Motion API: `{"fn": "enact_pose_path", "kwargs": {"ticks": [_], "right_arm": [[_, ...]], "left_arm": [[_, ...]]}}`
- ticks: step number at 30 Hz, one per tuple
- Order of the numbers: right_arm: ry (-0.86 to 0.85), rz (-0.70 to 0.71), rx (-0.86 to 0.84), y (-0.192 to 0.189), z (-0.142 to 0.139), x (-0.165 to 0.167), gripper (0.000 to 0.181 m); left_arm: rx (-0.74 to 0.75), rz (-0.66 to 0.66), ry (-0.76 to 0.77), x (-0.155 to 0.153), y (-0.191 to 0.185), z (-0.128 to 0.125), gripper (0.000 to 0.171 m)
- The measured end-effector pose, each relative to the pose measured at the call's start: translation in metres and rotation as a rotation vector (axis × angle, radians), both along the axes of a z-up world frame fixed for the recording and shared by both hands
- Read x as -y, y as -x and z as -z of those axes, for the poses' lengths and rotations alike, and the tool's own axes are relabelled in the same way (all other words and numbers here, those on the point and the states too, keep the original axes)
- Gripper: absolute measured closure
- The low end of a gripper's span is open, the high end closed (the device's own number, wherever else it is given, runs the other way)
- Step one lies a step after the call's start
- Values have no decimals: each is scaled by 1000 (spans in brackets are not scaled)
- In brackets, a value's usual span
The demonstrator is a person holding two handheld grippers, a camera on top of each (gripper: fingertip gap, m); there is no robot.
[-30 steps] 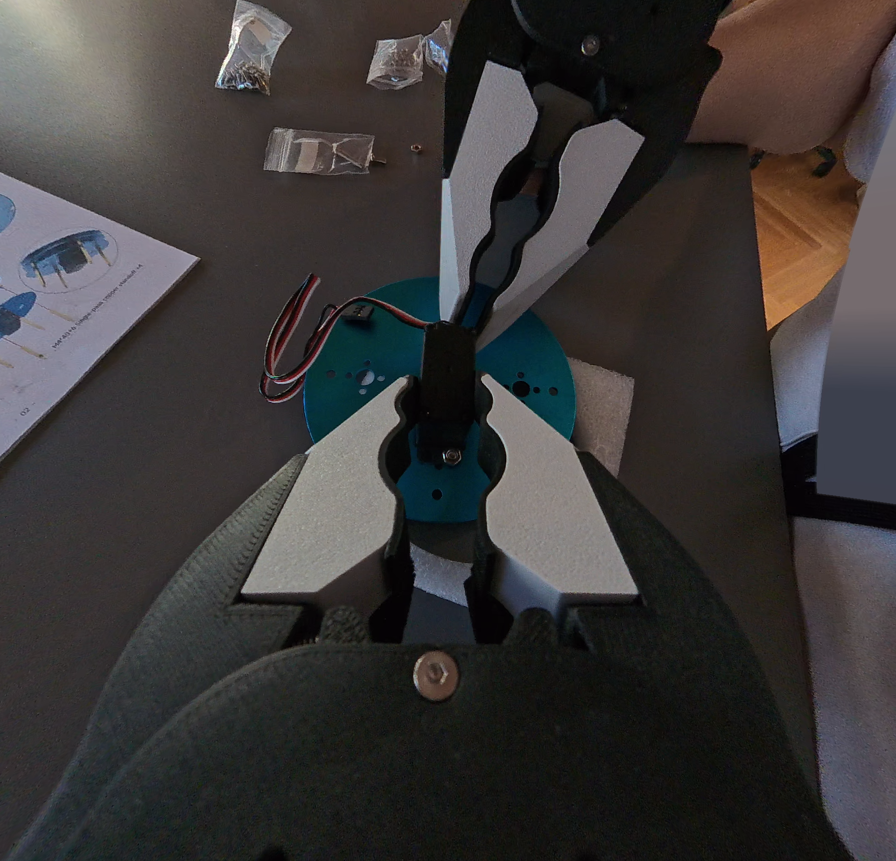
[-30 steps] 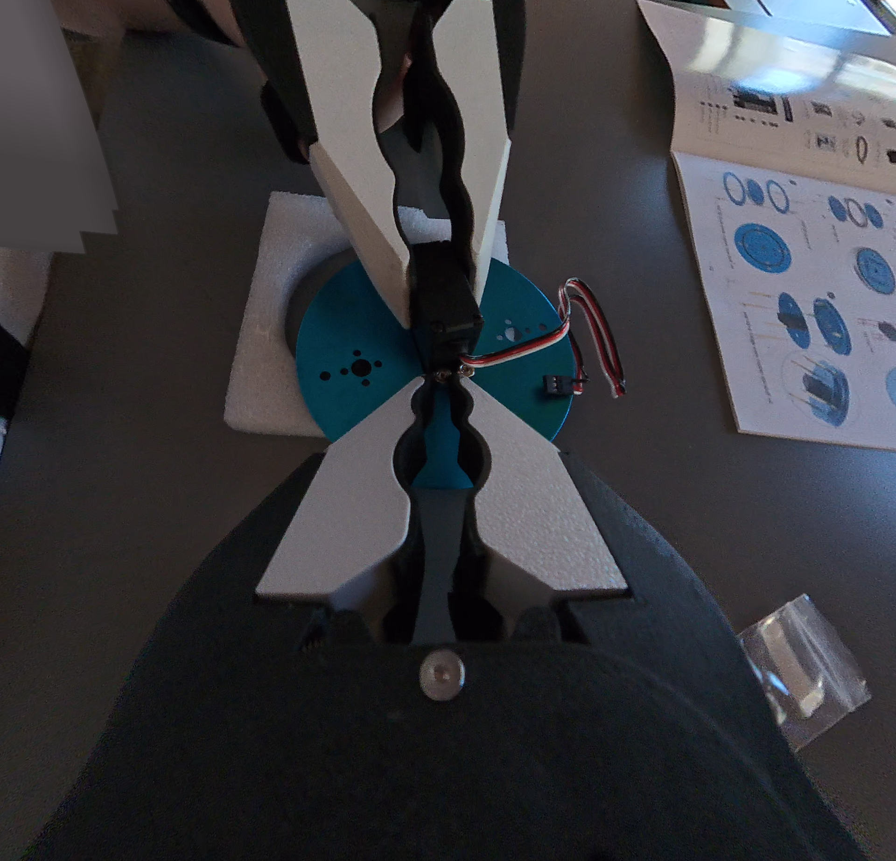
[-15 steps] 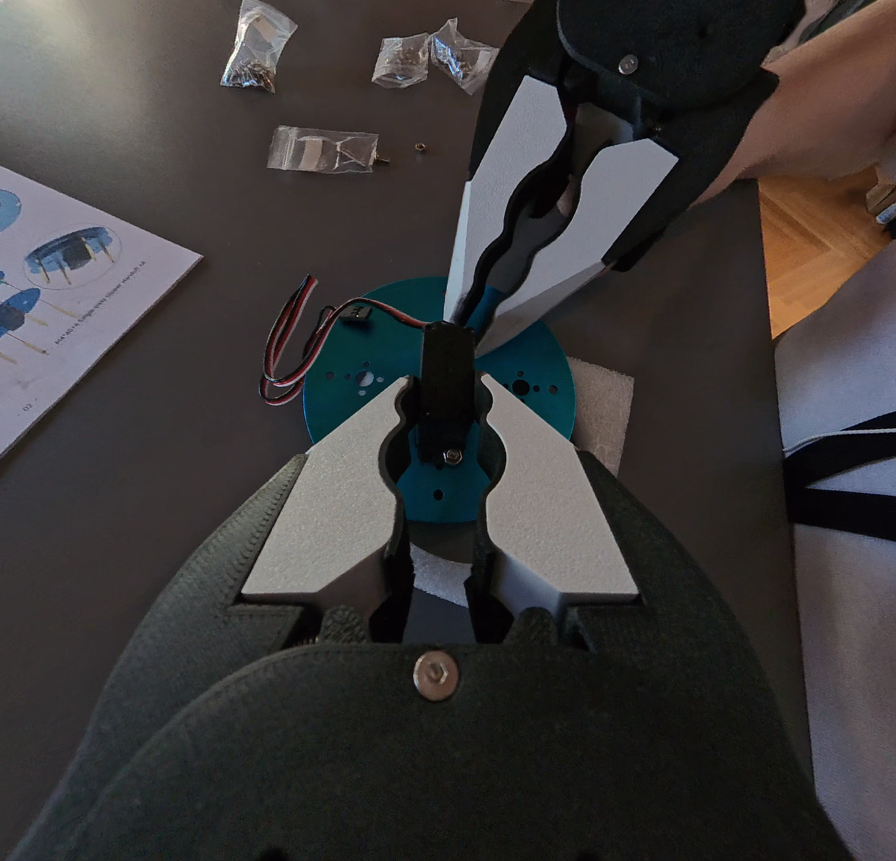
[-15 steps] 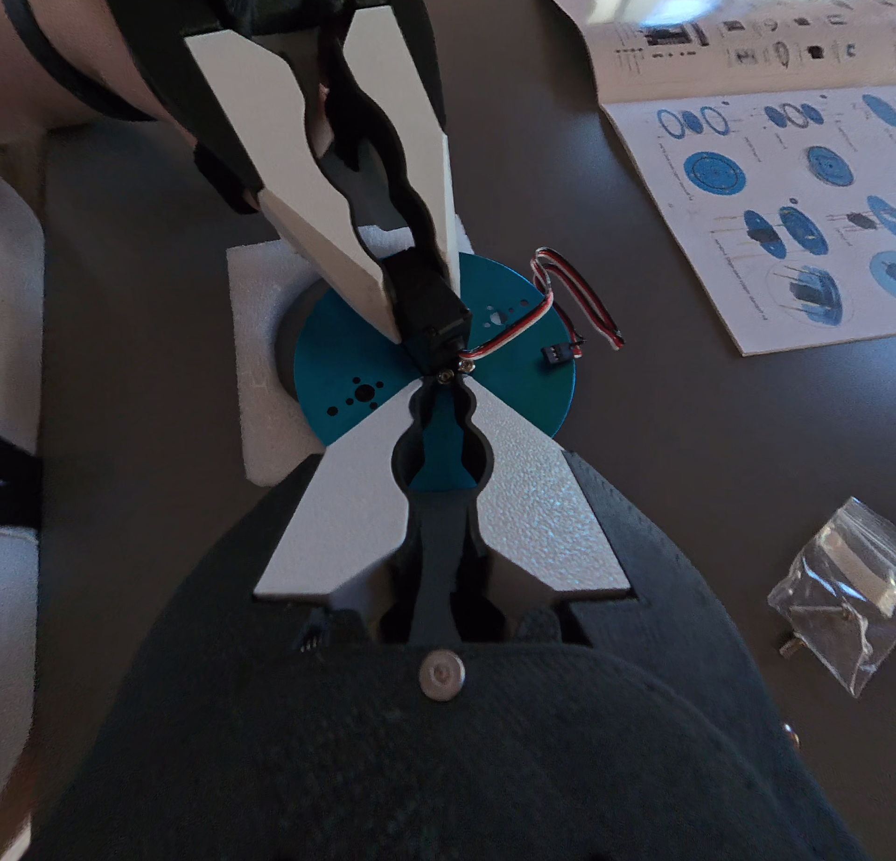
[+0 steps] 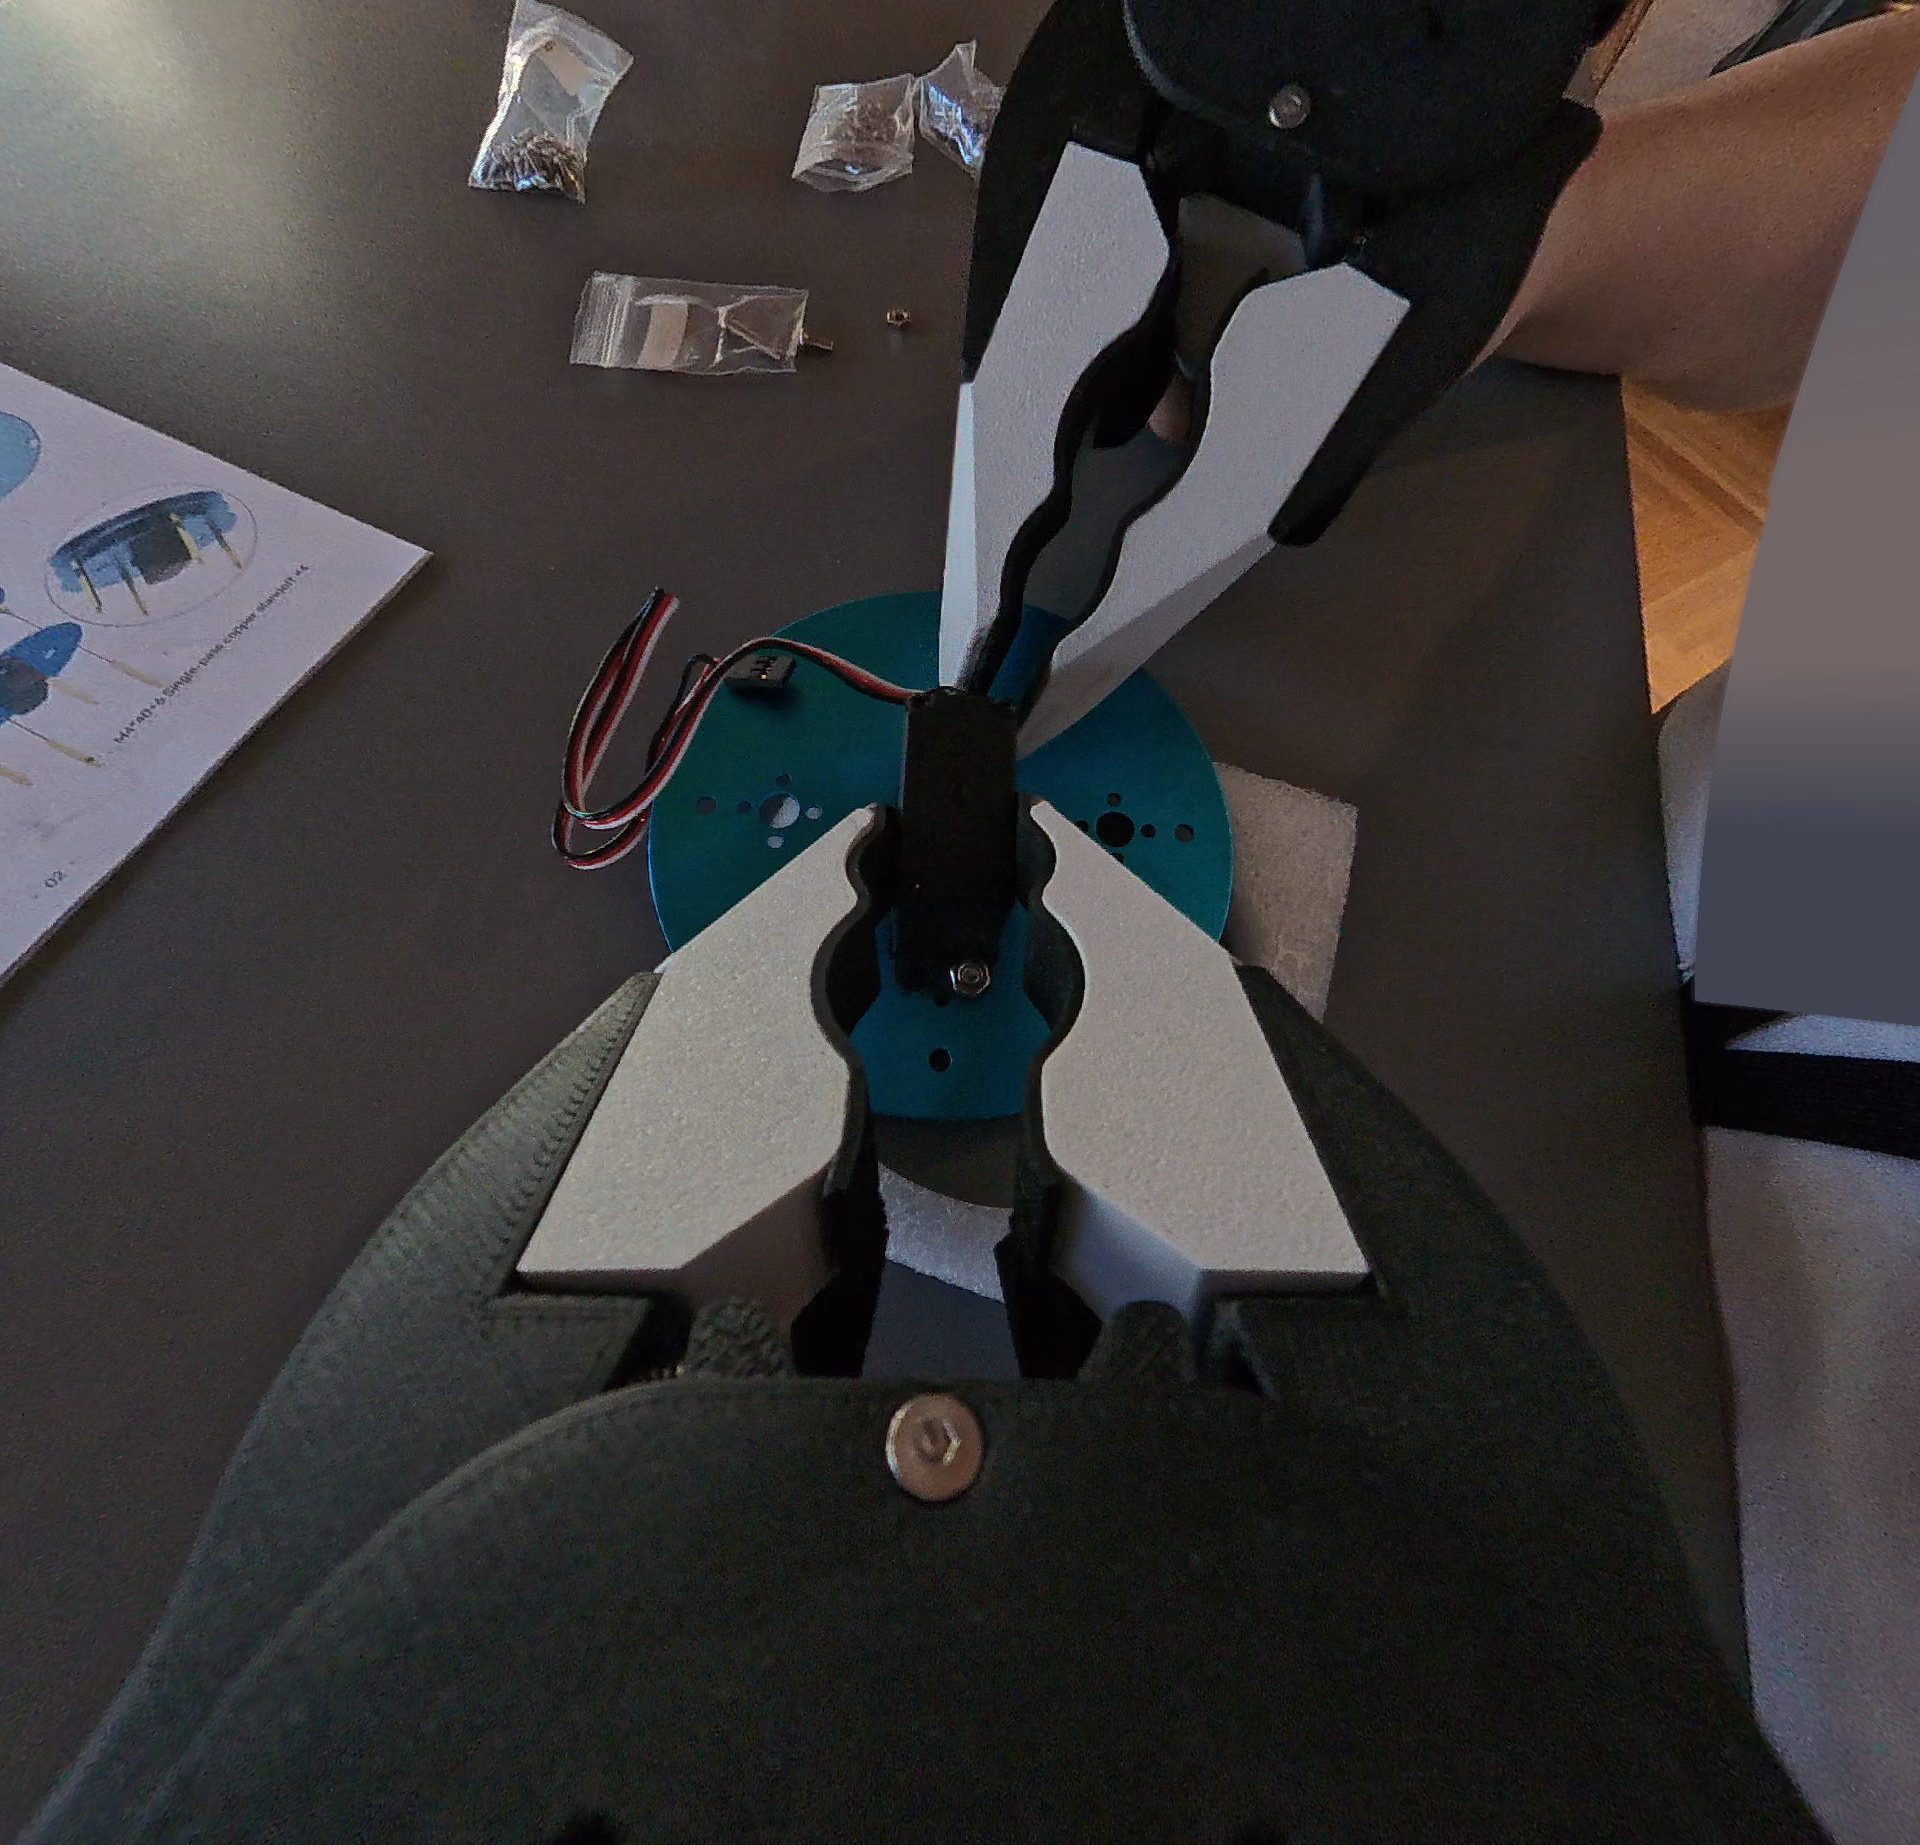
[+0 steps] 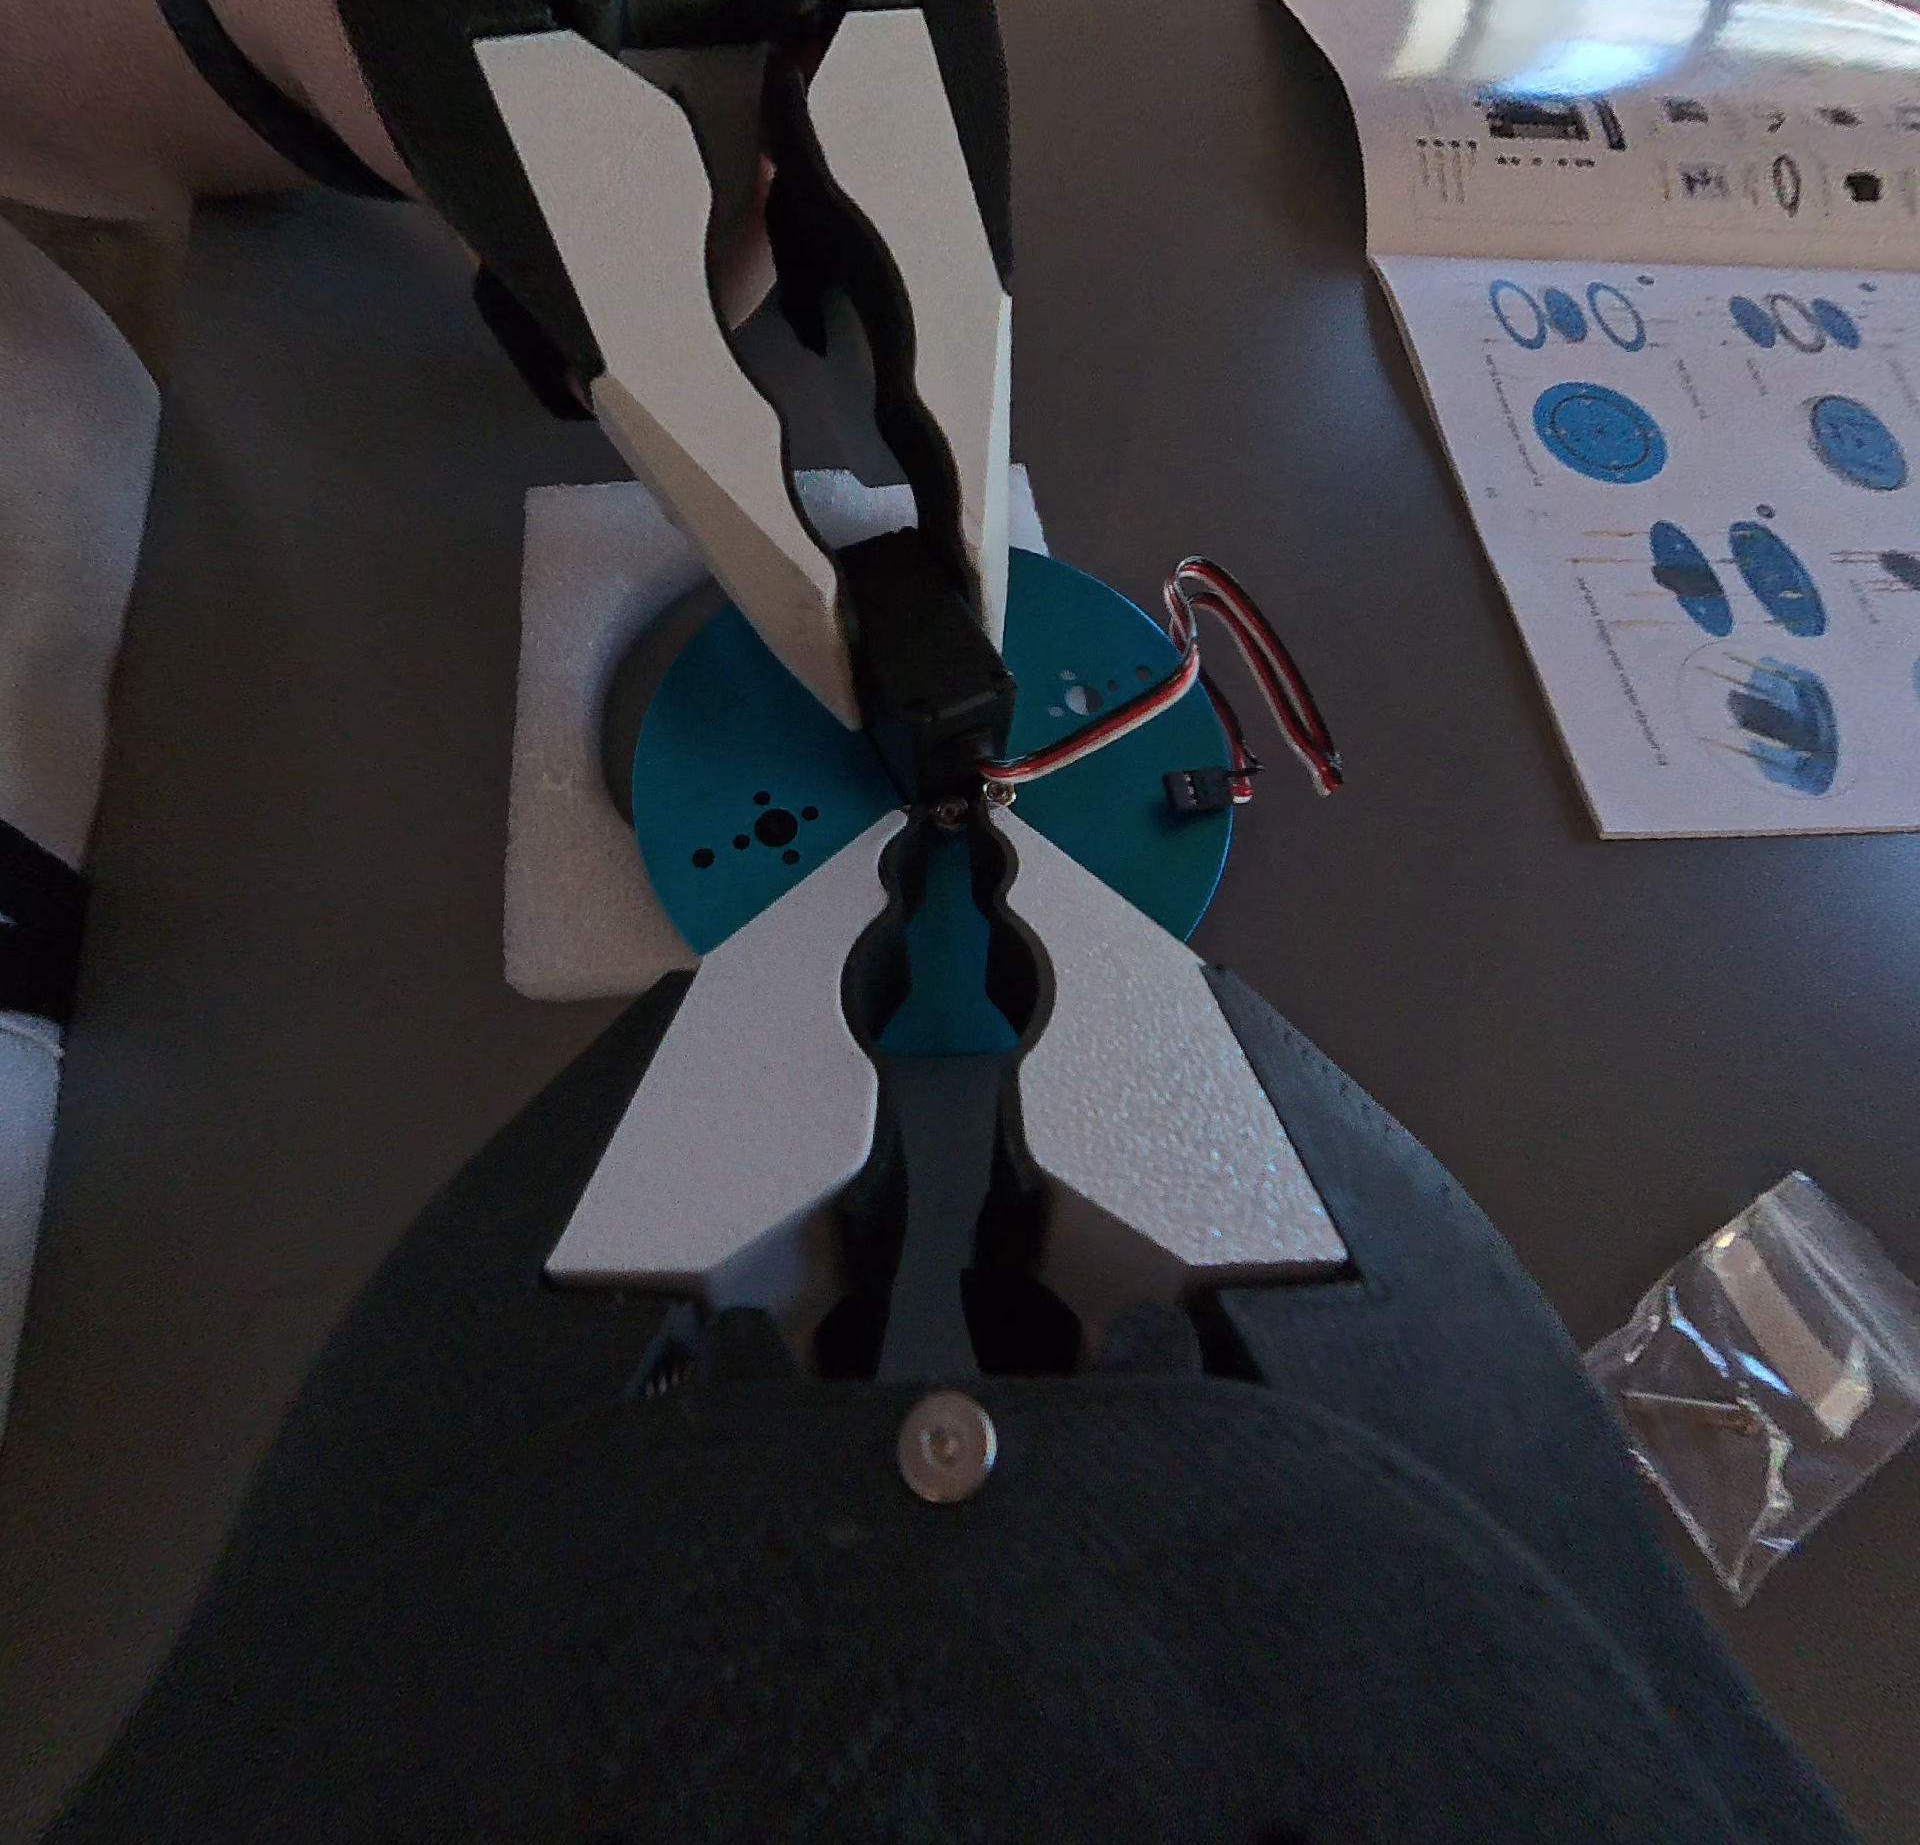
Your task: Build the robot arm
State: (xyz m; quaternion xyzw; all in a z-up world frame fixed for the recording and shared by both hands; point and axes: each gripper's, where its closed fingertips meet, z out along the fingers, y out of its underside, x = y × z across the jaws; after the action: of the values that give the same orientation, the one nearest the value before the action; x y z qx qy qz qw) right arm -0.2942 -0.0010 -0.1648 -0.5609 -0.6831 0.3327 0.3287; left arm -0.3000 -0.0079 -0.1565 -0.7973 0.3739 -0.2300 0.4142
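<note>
- Paper comes first: an instruction booklet [image 5: 156, 652] lies at the left edge of the dark worktop [image 5: 312, 1068], well apart from both tools.
- Small clear bags of hardware [image 5: 545, 102] sit toward the far edge. A flat bag [image 5: 686, 325] and a loose nut [image 5: 896, 317] lie nearer.
- A red, white and black wire [image 5: 613, 756] loops off the left rim of the blue disc [image 5: 748, 756]. Its plug rests on the disc face.
- The black servo [image 5: 956, 808] stands on the middle of the disc, which lies on a white foam pad [image 5: 1288, 860] near the worktop's right edge.
- My left gripper [image 5: 956, 829] has its fingers closed against the servo's two sides, gripping the body. A small nut [image 5: 971, 976] shows at the servo's near foot.
- My right gripper [image 6: 954, 827] points in from the far side, jaws nearly together at a tiny screw [image 6: 948, 810] by the servo's base. I cannot tell whether it pinches that screw or only touches it.
- Risks as I judge them: the foam gives, so pressing down could tilt the disc. A slip at the right tips could flick the screw away across the dark worktop. Dragging the servo could snag the wire loop.
</note>
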Motion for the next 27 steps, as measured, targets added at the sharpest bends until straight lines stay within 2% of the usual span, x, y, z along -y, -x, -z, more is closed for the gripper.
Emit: {"fn": "enact_pose_path", "kwargs": {"ticks": [3,10,13,17,20,25,27], "right_arm": [[-61,1,6,0,0,0,174],[-61,87,30,0,0,-1,175],[-111,145,39,-1,0,-4,175],[-92,203,39,0,0,-10,176],[-90,197,33,0,0,-11,175],[-67,106,-1,2,0,-10,174],[-77,77,-18,3,0,-7,168]], "left_arm": [[-2,-2,-2,0,0,0,149],[-13,-19,-5,-1,0,0,149],[-9,-51,-5,-3,0,0,149],[-23,-97,-22,-8,1,0,149],[-30,-109,-26,-8,2,0,149],[-15,-96,-15,-8,3,0,149],[-18,-93,-19,-8,3,1,149]]}}
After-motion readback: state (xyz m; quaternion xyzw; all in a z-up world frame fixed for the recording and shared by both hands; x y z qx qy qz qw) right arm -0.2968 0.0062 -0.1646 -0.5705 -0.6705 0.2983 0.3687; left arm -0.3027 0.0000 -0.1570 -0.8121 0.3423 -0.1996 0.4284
